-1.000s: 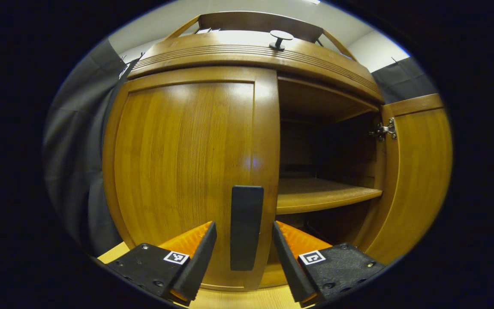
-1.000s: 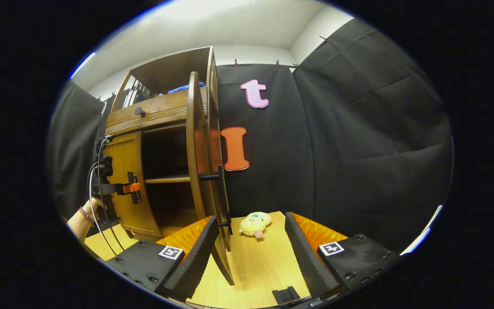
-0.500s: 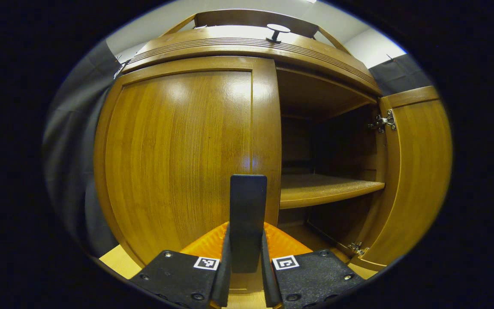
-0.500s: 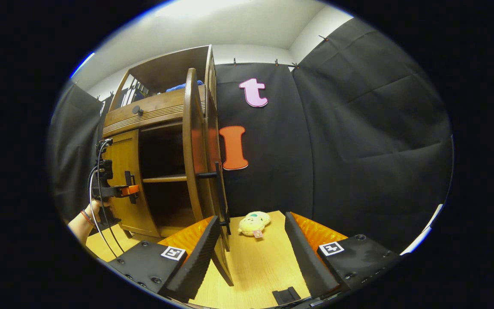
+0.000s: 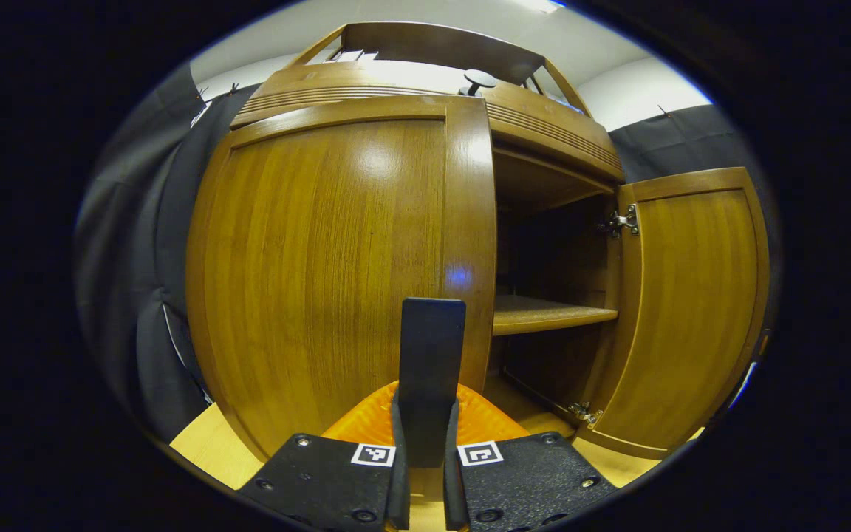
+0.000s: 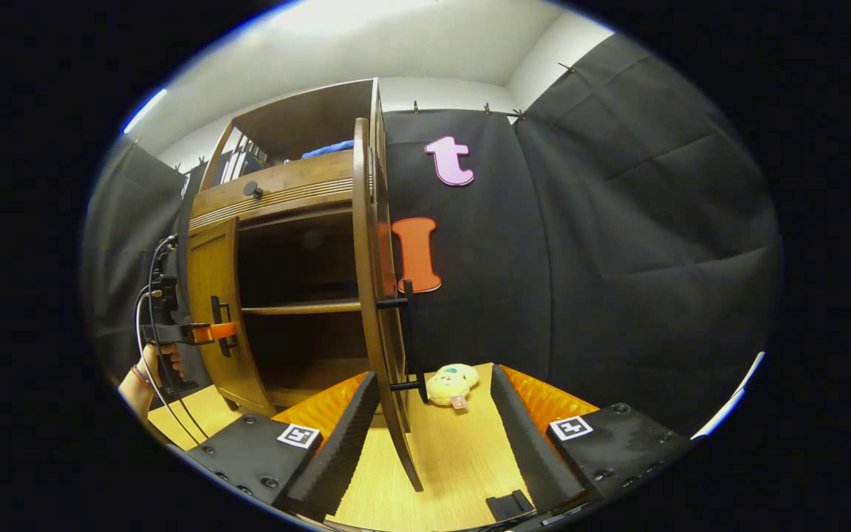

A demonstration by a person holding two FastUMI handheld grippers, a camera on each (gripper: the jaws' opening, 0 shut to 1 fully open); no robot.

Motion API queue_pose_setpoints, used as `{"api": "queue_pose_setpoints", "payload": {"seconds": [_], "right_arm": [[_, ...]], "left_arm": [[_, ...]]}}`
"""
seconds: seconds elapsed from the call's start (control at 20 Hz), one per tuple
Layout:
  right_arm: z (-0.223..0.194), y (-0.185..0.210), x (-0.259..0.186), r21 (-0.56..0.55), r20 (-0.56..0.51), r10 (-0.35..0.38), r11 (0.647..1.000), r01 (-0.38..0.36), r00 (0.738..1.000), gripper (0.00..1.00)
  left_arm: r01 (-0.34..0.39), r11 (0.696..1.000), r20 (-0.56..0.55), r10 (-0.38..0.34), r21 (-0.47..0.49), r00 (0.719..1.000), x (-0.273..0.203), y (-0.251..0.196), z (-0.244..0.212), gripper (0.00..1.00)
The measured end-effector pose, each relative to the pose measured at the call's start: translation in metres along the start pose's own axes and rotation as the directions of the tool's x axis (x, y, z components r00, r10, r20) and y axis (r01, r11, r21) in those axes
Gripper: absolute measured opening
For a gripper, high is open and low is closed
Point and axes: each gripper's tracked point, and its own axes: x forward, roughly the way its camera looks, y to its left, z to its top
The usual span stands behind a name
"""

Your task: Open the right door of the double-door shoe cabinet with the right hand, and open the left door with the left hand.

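Observation:
The wooden shoe cabinet (image 5: 425, 77) stands close in the left gripper view. Its left door (image 5: 322, 266) is pulled slightly out from the frame. My left gripper (image 5: 425, 405) is shut on that door's black vertical handle (image 5: 431, 347). The right door (image 5: 691, 310) stands wide open, showing the inner shelf (image 5: 547, 314). In the right gripper view the right door (image 6: 375, 295) is edge-on, with its black handle (image 6: 406, 332) on the far side. My right gripper (image 6: 433, 436) is open, with the door's lower edge between its fingers and untouched. The left gripper (image 6: 204, 332) also appears there, on the left door.
A small plush toy (image 6: 451, 384) lies on the light wooden floor (image 6: 455, 465) beyond the right door. A round knob (image 5: 479, 77) sticks out of the drawer front above the doors. A hand (image 6: 146, 369) with cables holds the left gripper. Black cloth walls surround the booth.
My left gripper closed on the left door's handle and drew the door slightly outward. The right gripper stayed open while the right door swung a little wider.

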Motion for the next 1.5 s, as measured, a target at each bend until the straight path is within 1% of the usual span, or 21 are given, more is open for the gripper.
{"api": "queue_pose_setpoints", "payload": {"seconds": [0.3, 0.45, 0.65, 1.5], "right_arm": [[-0.004, 0.013, -0.006, -0.001, -0.019, 0.002, 1.0, -0.002, 1.0, 0.98], [-0.005, 0.02, -0.008, -0.002, -0.023, 0.008, 1.0, -0.009, 1.0, 0.98], [-0.006, 0.026, -0.01, 0.002, -0.021, 0.013, 1.0, -0.013, 1.0, 0.98], [-0.011, 0.047, -0.008, -0.005, -0.024, 0.023, 1.0, -0.024, 0.999, 0.98]], "left_arm": [[0.033, 0.999, -0.002, -0.033, -0.01, 0.999, -0.032, 0.007, 0.002, 0.17], [0.038, 0.999, -0.005, -0.038, -0.009, 0.999, -0.049, 0.014, 0.003, 0.19], [0.042, 0.999, -0.001, -0.042, -0.016, 0.999, -0.069, 0.024, 0.005, 0.19], [0.0, 1.0, 0.018, 0.0, -0.025, 1.0, -0.133, 0.066, 0.01, 0.17]]}}
